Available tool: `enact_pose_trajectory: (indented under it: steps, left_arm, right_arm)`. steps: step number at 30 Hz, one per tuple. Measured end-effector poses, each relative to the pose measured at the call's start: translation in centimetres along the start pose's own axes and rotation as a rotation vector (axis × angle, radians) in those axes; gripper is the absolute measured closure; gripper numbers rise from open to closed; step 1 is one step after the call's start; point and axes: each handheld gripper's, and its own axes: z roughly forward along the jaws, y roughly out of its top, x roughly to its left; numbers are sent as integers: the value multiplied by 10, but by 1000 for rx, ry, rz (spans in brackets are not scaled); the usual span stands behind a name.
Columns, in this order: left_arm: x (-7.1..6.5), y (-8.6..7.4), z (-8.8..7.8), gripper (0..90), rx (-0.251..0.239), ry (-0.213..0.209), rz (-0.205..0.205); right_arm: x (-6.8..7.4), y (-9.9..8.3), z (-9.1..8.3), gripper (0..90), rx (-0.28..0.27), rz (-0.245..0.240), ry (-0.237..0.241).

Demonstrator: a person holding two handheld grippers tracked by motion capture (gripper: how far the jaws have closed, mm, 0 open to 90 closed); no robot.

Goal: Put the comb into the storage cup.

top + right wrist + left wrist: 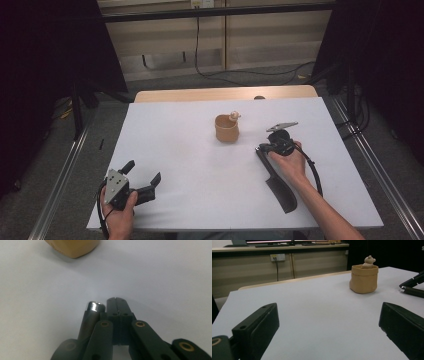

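Nothing looks done yet. The comb [278, 184] lies flat on the table [190, 150], near and to the right of the cup [227, 129] and outside it. Judging by the layout, lifting it and carrying it to the cup are both left.

The right tongs [116, 300] are clenched on nothing. The comb's silver-capped handle end sits just beside them on the cup's side, not between the jaws.

The left tongs [143, 172] are released and empty, well apart from the cup at the table's near-left edge.
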Motion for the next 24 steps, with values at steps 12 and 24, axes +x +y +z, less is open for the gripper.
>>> enact_pose_trajectory:
  steps: [12,24]
  left_arm:
    - [0,0,0,31,2,-2,10]
    - [0,0,0,30,1,-10,3]
  right_arm:
    - [-11,-3,-18,781,-105,30,-2]
    - [-13,-2,-35,290,-212,72,-21]
